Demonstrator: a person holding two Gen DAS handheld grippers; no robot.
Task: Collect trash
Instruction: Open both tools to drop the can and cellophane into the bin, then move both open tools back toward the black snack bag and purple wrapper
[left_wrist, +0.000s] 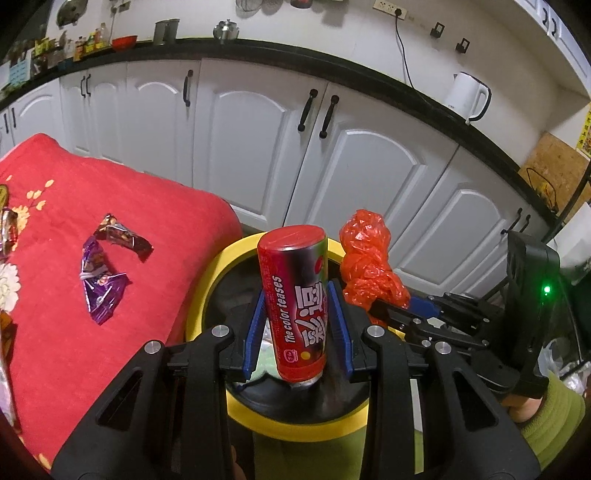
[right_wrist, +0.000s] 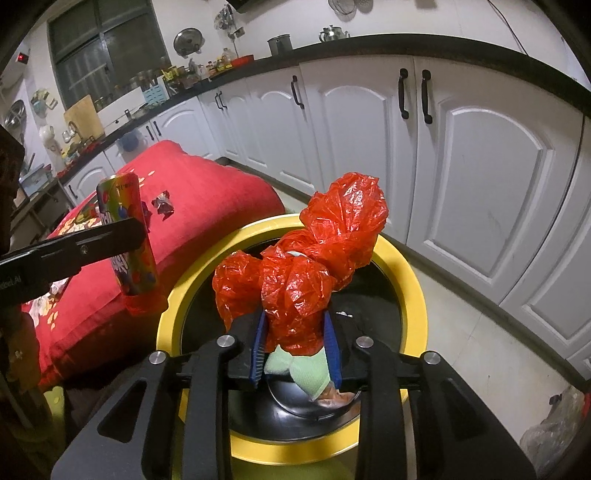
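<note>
My left gripper (left_wrist: 297, 325) is shut on a red candy tube (left_wrist: 295, 295) printed "The color teases", held upright over the yellow-rimmed bin (left_wrist: 210, 273) with its black liner. My right gripper (right_wrist: 295, 345) is shut on a crumpled red plastic bag (right_wrist: 314, 266) with a pale green scrap (right_wrist: 308, 369) under it, held over the same bin (right_wrist: 413, 295). The bag also shows in the left wrist view (left_wrist: 365, 258), and the tube in the right wrist view (right_wrist: 129, 229). Purple and brown wrappers (left_wrist: 103, 269) lie on the red cloth (left_wrist: 110, 206).
White cabinets (left_wrist: 258, 140) run behind the bin under a black counter with a white kettle (left_wrist: 467, 96). The red-covered table (right_wrist: 207, 192) stands left of the bin. A clear plastic bag (right_wrist: 554, 432) lies on the floor at right.
</note>
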